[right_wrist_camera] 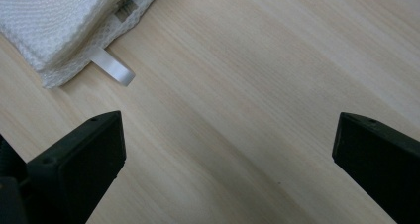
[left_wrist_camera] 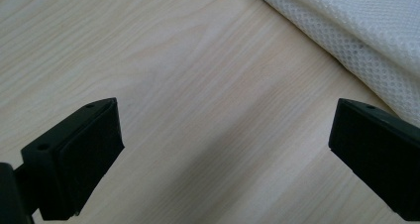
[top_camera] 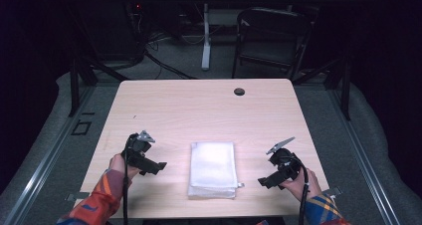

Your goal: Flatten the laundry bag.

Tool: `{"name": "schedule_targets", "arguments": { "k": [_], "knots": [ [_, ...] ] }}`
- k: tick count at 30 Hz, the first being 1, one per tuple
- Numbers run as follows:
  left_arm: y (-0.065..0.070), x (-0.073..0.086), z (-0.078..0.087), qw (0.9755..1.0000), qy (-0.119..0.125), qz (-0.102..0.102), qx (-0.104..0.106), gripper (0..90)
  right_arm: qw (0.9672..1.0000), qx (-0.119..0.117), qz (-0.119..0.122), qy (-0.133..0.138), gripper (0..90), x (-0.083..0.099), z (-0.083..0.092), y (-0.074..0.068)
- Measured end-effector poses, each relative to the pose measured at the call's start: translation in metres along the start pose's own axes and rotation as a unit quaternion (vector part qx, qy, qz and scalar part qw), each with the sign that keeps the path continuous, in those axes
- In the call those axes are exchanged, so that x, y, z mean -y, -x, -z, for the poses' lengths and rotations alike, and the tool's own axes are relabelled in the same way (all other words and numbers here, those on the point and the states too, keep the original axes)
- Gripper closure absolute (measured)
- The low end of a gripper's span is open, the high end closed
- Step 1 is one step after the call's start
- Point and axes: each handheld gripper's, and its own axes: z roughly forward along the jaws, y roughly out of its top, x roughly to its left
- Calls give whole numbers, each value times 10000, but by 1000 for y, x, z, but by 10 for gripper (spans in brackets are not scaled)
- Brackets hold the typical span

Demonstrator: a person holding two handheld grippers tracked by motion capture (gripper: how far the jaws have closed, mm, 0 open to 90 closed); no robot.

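Note:
A folded white mesh cloth (top_camera: 213, 168) lies near the table's front edge, between my two hands. Its mesh edge (left_wrist_camera: 366, 30) fills the upper right of the left gripper view. In the right gripper view its corner (right_wrist_camera: 64, 21) sits at the upper left, with a small white loop tab (right_wrist_camera: 114, 69) sticking out. My left gripper (top_camera: 158, 167) rests left of the cloth, jaws wide and empty over bare wood (left_wrist_camera: 225, 149). My right gripper (top_camera: 264, 181) sits right of the cloth, also open with nothing between its jaws (right_wrist_camera: 228, 154).
The light wooden table (top_camera: 199, 105) has a dark round grommet (top_camera: 239, 91) near its far edge. Behind the table stand a black folding chair (top_camera: 271, 36) and a white desk leg (top_camera: 205, 41) on grey floor.

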Motion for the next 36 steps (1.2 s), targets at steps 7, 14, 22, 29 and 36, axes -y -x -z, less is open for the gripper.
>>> {"name": "schedule_targets", "arguments": {
  "k": [7, 14, 22, 29, 36],
  "knots": [
    [8, -6, 2, 9997, 73, -117, 193, 0, 9999, -29, 47, -108, 0, 1, 0, -1],
    [23, -14, 2, 9983, 190, -301, 467, 0, 9999, -89, 4, -82, 0, 2, 0, -2],
    [44, -21, 1, 9951, 256, -649, 700, 5, 9997, -236, 64, -46, 32, 1, 0, -6],
    [60, -27, -7, 9927, 258, -918, 738, 19, 9994, -322, 84, -67, 35, 0, -3, -7],
    [74, -34, -15, 9885, 148, -1243, 848, 29, 9992, -316, 178, -190, 57, -2, -5, -7]
  ]
}}
